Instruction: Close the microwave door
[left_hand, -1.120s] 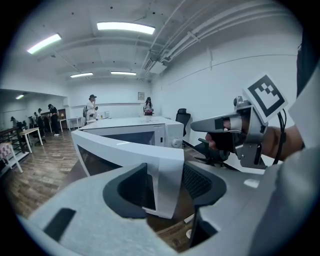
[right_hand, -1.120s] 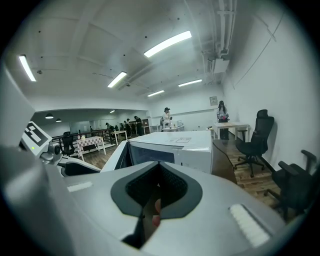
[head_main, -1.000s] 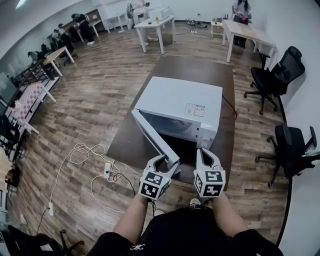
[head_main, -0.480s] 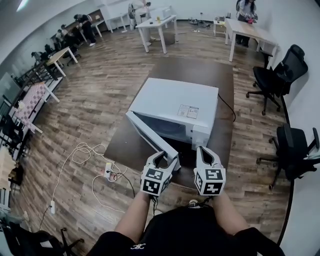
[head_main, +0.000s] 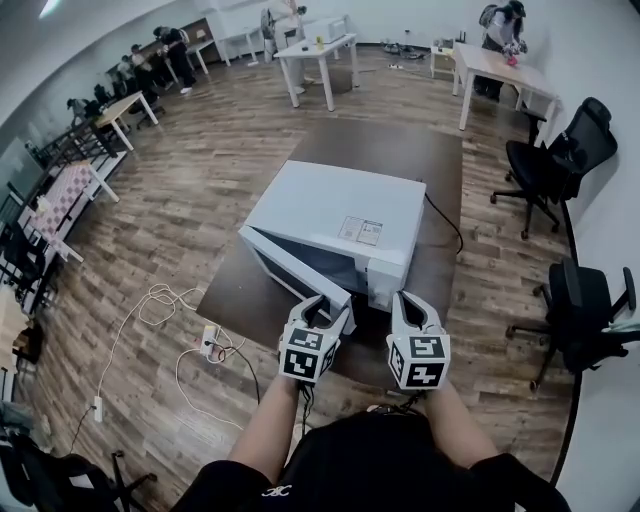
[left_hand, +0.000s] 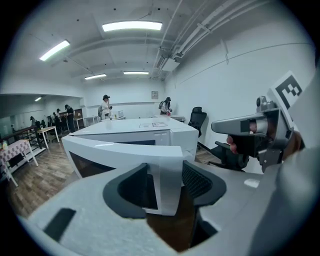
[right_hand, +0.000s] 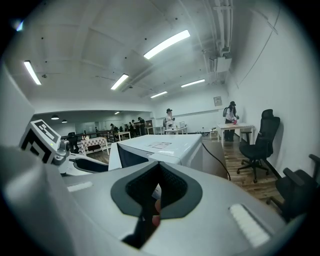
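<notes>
The white microwave (head_main: 335, 225) stands on a dark brown table (head_main: 420, 160). Its door (head_main: 290, 272) is hinged at the left and stands partly open, its free end toward me. My left gripper (head_main: 318, 312) has its jaws wide around that free end. In the left gripper view the door's end (left_hand: 167, 175) fills the gap between the pads. My right gripper (head_main: 412, 308) hovers just right of it, near the microwave's front right corner, with its fingertips together and nothing held. In the right gripper view the microwave (right_hand: 165, 147) lies straight ahead of that gripper (right_hand: 159, 167).
A black cable (head_main: 447, 215) runs off the microwave's back. A power strip with white wires (head_main: 210, 340) lies on the wooden floor at the left. Two black office chairs (head_main: 545, 160) (head_main: 585, 315) stand to the right. White tables and people are at the far end.
The door has swung from wide open toward the microwave body, and the dark cavity is now mostly covered. Both grippers have moved forward with it.
</notes>
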